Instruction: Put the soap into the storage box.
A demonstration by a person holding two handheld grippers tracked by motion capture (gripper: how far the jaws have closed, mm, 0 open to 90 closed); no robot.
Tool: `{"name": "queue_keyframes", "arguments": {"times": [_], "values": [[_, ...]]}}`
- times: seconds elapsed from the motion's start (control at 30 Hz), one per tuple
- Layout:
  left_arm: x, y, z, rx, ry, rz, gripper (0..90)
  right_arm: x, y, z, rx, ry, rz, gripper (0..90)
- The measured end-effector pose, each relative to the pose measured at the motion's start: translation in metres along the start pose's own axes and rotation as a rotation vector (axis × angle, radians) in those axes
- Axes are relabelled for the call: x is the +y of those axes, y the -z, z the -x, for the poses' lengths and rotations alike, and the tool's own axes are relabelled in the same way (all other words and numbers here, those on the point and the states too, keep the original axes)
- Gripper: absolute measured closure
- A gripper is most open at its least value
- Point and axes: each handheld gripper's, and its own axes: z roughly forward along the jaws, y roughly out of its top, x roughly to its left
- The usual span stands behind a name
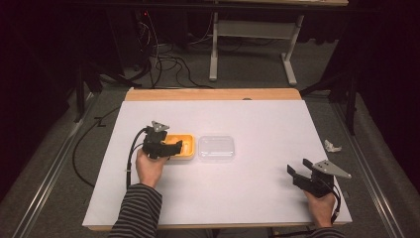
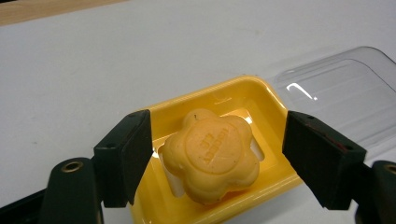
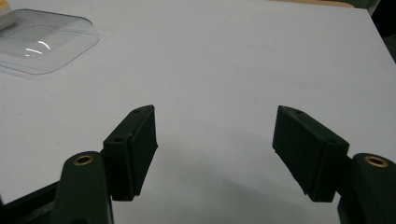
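Observation:
A yellow soap dish (image 1: pixel 184 147) (image 2: pixel 261 98) sits left of the table's middle, and a flower-shaped orange soap (image 2: pixel 212 157) lies in it. My left gripper (image 1: pixel 167 144) (image 2: pixel 217 156) is open, its jaws standing on either side of the soap with gaps on both sides. Just right of the dish lies a clear plastic lid (image 1: pixel 216 147) (image 2: pixel 345 95) (image 3: pixel 39 42), flat on the table. At the front right of the table my right gripper (image 1: pixel 300 170) (image 3: pixel 215 149) is open above the bare white surface, with nothing between its fingers.
The white table top (image 1: pixel 257 119) has a wooden strip (image 1: pixel 213 94) along its far edge. A crumpled bit of white paper (image 1: pixel 332 146) lies off the table's right edge. Cables and a table frame (image 1: pixel 252 44) stand on the floor beyond.

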Motion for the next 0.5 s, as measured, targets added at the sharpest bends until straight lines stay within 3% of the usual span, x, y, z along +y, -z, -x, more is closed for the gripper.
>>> {"name": "queue_keyframes", "arguments": {"times": [0.5], "values": [[-0.003,0.015,0.002,-0.001,-0.018,0.038,25.3,0.000,0.000,0.000,0.001,-0.002,-0.001,31.0]]}}
